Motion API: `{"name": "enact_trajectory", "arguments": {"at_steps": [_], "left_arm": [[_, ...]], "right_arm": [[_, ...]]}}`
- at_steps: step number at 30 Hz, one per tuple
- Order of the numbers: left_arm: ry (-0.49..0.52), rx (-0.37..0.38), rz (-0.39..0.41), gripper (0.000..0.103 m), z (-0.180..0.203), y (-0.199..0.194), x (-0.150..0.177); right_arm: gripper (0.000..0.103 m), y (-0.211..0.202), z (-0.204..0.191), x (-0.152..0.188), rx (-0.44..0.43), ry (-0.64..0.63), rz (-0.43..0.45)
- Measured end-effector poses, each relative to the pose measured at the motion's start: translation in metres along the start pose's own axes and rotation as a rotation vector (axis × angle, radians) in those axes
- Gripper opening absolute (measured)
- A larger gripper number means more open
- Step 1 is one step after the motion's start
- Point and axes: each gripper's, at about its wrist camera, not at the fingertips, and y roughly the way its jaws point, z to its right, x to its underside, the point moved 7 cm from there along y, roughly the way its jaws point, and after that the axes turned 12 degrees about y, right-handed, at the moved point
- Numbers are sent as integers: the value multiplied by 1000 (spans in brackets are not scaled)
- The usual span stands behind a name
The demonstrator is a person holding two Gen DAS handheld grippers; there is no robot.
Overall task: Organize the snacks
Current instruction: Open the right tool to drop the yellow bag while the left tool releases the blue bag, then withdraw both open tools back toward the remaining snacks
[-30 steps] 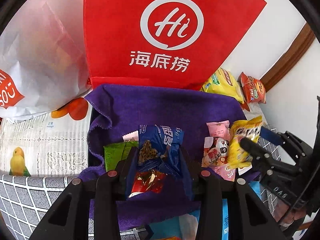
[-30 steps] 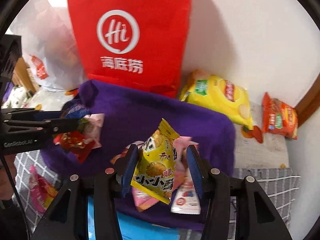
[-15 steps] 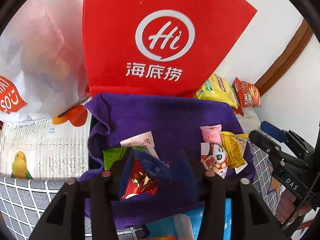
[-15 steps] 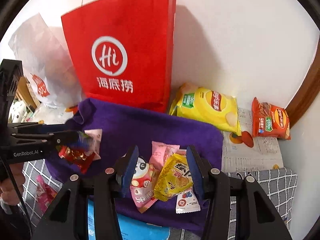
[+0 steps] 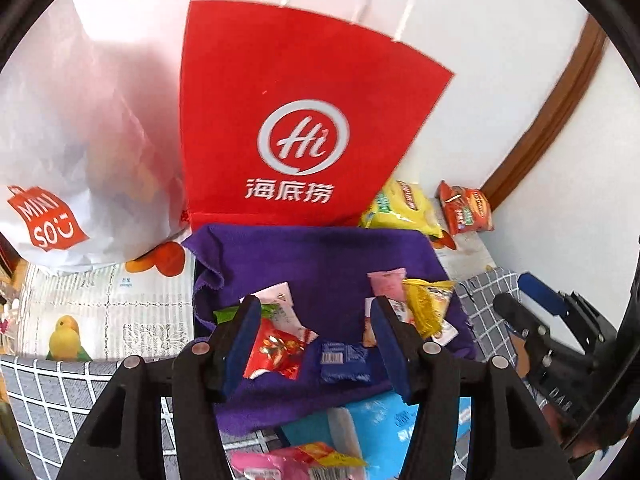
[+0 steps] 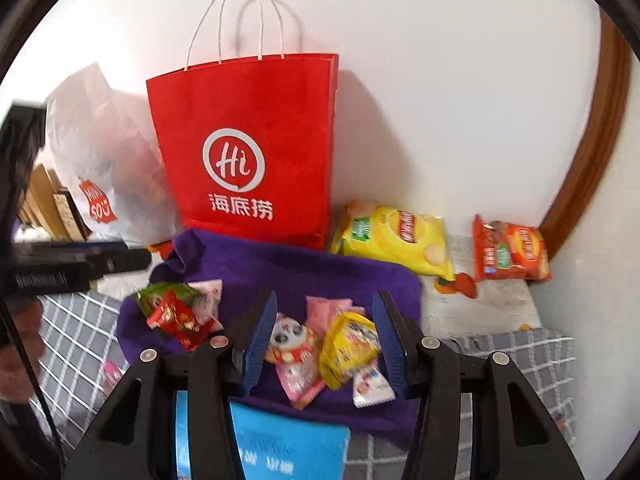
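A purple cloth (image 5: 320, 256) holds two heaps of small snack packets. In the left wrist view my left gripper (image 5: 314, 314) hangs above the left heap with its jaws opening. A red packet (image 5: 276, 352) and a blue packet (image 5: 344, 362) lie on the cloth beneath the gap, untouched by the pads. My right gripper (image 6: 324, 322) hovers open over the right heap: a yellow packet (image 6: 348, 344), a panda packet (image 6: 292, 338) and pink ones. Nothing is gripped. The left gripper (image 6: 120, 258) shows at the left edge of the right wrist view, above the red and green packets (image 6: 176, 308).
A red paper bag (image 6: 248, 152) and a white plastic bag (image 6: 100, 160) stand against the wall behind the cloth. A yellow chip bag (image 6: 396, 240) and an orange one (image 6: 508, 252) lie at the back right. A blue pack (image 6: 280, 448) lies at the front on checked fabric.
Both grippers rose and drew back from the cloth. The blue packet left the left gripper's jaws, which widened. The yellow packet dropped out from between the right fingers onto its heap.
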Motion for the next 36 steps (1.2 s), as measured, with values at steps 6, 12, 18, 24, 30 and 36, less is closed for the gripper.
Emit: {"name": "enact_trajectory", "arguments": {"at_steps": [6, 12, 18, 24, 30, 36], "left_arm": [[59, 0, 37, 55, 26, -28, -3], [90, -2, 61, 57, 42, -60, 12], [81, -25, 65, 62, 40, -83, 37], [39, -51, 34, 64, 25, -88, 70], [1, -82, -10, 64, 6, -87, 110], [-38, -97, -45, 64, -13, -89, 145]], "right_arm": [[50, -36, 2, 26, -12, 39, 0], [52, -63, 3, 51, -15, 64, -6], [54, -73, -8, 77, -57, 78, -50], [65, -78, -26, 107, -98, 52, -78], [66, -65, -45, 143, -155, 15, -139], [67, -37, -67, 182, -202, -36, -231]]}}
